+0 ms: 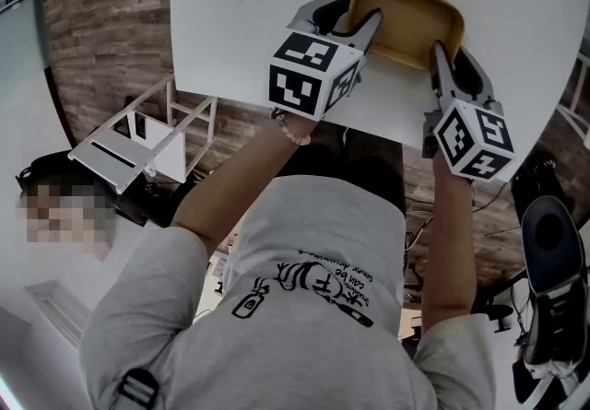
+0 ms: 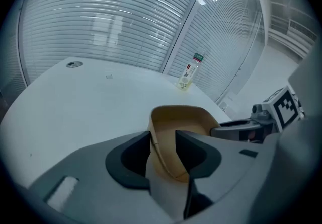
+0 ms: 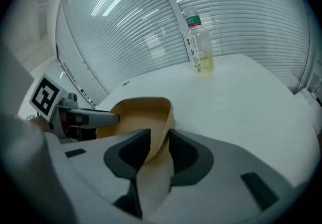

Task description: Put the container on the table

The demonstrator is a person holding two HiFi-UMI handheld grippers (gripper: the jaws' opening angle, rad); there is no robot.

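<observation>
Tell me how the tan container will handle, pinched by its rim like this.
Probably light: the container looks empty and thin-walled. Its rim may flex where the left gripper and right gripper pinch it. Low and wide, it should sit without tipping.

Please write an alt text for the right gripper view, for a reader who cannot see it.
The right claw is shut on the rim of a tan container, which the left claw holds from the opposite side, over a white table. A clear bottle stands upright farther back on the table, in front of window blinds.
</observation>
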